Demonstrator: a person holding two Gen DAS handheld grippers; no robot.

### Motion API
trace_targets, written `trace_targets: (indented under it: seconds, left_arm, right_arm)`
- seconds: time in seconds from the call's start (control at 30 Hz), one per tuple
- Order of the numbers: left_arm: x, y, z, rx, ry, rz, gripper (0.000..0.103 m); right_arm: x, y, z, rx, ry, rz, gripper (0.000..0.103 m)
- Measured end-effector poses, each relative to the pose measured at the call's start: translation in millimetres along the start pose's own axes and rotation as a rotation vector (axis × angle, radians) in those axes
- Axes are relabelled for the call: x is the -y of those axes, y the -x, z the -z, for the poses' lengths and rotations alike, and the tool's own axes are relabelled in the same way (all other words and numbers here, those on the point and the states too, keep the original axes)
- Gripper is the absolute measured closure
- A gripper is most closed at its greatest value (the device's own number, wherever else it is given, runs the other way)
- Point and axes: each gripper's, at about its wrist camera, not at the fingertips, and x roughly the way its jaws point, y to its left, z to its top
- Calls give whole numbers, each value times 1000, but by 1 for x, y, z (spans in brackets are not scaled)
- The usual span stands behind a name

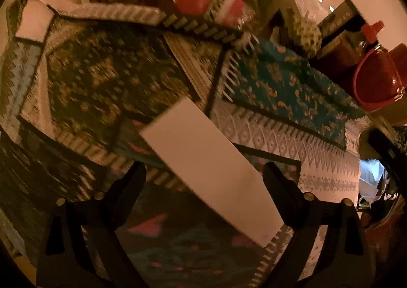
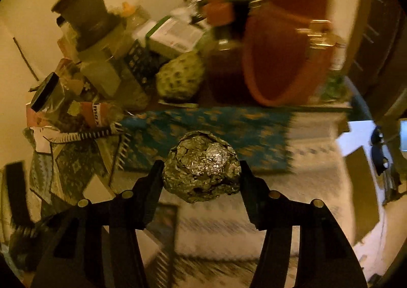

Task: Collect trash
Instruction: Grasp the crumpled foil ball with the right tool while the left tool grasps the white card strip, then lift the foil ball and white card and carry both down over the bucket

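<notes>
Gripping one crumpled foil ball [image 2: 202, 166], the right gripper [image 2: 201, 168] has both fingers pressed on its sides; the left gripper [image 1: 203, 173] stands open.

Left wrist view, left to right: two white paper strips counted, one small strip [image 1: 34, 19] far ahead-left, one long strip [image 1: 211, 168] lying between the parted fingers on the patterned cloths [image 1: 106, 77]; one red bowl [image 1: 376, 79] ahead-right. Right wrist view: one green scaly fruit [image 2: 180, 77] beyond the ball, one red bag [image 2: 285, 59] ahead-right.
</notes>
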Motion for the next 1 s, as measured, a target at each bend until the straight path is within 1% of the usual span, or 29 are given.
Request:
trace_targets:
  seconds: [0.07,0.17,0.2,0.27,0.3,0.33,0.37,0.4,0.47,0.57,0.67,0.8,0.9,0.93,1.0]
  left_arm:
    - [8,-6,4,4,4,-23,10]
    - [22,-11,8,48,-25,-74,10]
    - [28,-13,9,62,-42,-98,10]
    - [40,-20,12,85,-100,-142,10]
    - [45,-22,13,90,-128,-151,11]
    - [50,-24,14,99,-166,-160,15]
    - [56,-25,15,112,-205,-171,21]
    - [59,-25,16,122,-232,-162,26]
    - [63,-23,19,131,-292,-137,40]
    - [57,-20,21,129,-346,-106,49]
    - [51,-17,22,120,-397,-91,52]
    - [39,-12,23,91,-422,-77,52]
    - [27,0,19,77,-391,-33,53]
    - [16,14,22,84,-376,-15,53]
    - [12,36,24,123,-355,8,53]
  right_arm:
    - [14,10,6,5,-4,21,49]
    - [33,25,16,4,-23,39,49]
    - [31,20,14,5,-26,47,49]
    - [35,26,21,7,-32,68,49]
    - [35,27,25,5,-32,82,49]
    - [36,28,28,3,-34,95,49]
    - [35,28,30,0,-34,105,49]
    - [35,29,32,-1,-34,110,49]
    - [34,30,36,-8,-39,109,49]
    - [28,28,39,-13,-43,92,49]
    - [20,28,39,-9,-42,75,49]
    - [8,35,39,12,-34,43,49]
    - [2,45,41,30,-20,23,49]
    - [0,51,42,38,-13,13,49]
    - [-1,61,45,49,-2,2,49]
